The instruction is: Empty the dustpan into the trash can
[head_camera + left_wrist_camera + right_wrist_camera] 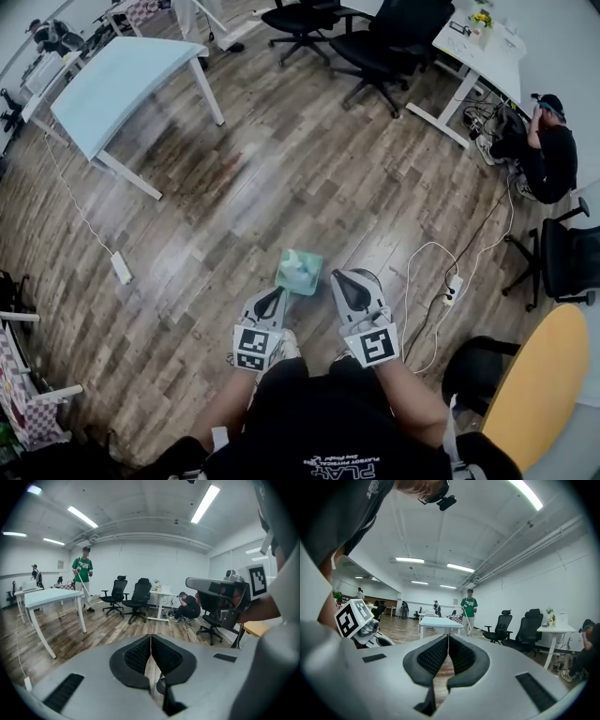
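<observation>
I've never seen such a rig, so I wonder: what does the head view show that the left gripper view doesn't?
Only the head view: a teal object on the floor ahead of the left claw and right claw, plus the left one's marker cube. Only the left gripper view: ceiling lights and the far wall. Both: black office chairs, a crouched person by a white desk, the wooden floor.
</observation>
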Action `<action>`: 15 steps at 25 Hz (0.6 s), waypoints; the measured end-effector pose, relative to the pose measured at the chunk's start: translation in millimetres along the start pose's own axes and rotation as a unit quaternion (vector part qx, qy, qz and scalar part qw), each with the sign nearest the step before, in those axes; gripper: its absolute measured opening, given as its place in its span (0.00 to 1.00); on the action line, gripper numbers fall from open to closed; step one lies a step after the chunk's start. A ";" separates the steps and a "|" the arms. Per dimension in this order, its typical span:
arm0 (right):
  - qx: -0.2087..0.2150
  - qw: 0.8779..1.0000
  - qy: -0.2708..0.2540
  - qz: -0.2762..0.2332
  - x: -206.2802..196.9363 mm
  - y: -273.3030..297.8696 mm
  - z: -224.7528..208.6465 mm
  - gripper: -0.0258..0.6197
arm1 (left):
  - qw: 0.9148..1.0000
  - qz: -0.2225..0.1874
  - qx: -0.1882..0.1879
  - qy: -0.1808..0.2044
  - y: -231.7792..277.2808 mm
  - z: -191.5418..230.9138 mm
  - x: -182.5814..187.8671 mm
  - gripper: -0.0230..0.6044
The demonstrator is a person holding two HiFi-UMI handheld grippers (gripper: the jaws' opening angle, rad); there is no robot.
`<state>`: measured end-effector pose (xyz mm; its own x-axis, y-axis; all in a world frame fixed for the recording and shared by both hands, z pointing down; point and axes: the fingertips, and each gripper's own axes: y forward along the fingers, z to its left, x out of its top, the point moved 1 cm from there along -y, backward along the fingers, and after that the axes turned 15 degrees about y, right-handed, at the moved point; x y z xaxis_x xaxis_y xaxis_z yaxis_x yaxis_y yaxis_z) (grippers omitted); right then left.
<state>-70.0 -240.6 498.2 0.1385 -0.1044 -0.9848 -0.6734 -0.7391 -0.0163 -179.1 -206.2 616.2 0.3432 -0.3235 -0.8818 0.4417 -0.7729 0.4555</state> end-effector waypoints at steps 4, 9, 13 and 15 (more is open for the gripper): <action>-0.006 1.000 0.010 0.014 -23.1 9.3 -7.9 0.08 | 0.999 0.021 0.011 -0.022 14.0 6.7 -23.8 0.07; -0.007 0.999 0.037 0.013 -44.0 9.9 -7.1 0.08 | 0.995 0.090 0.015 -0.036 30.0 -1.1 -66.1 0.07; -0.014 0.998 0.047 0.031 -55.9 5.1 -4.4 0.08 | 0.988 0.143 0.052 -0.014 37.0 -3.6 -93.6 0.07; -0.019 0.998 0.053 0.041 -62.1 1.2 -4.7 0.08 | 0.987 0.149 0.057 -0.018 40.1 -3.8 -100.9 0.07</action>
<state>-76.0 -238.2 560.1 0.1610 -0.2341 -0.9588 -0.6577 -0.7498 0.0726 -192.9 -202.5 723.9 0.4135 -0.5640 -0.7148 0.2278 -0.6960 0.6809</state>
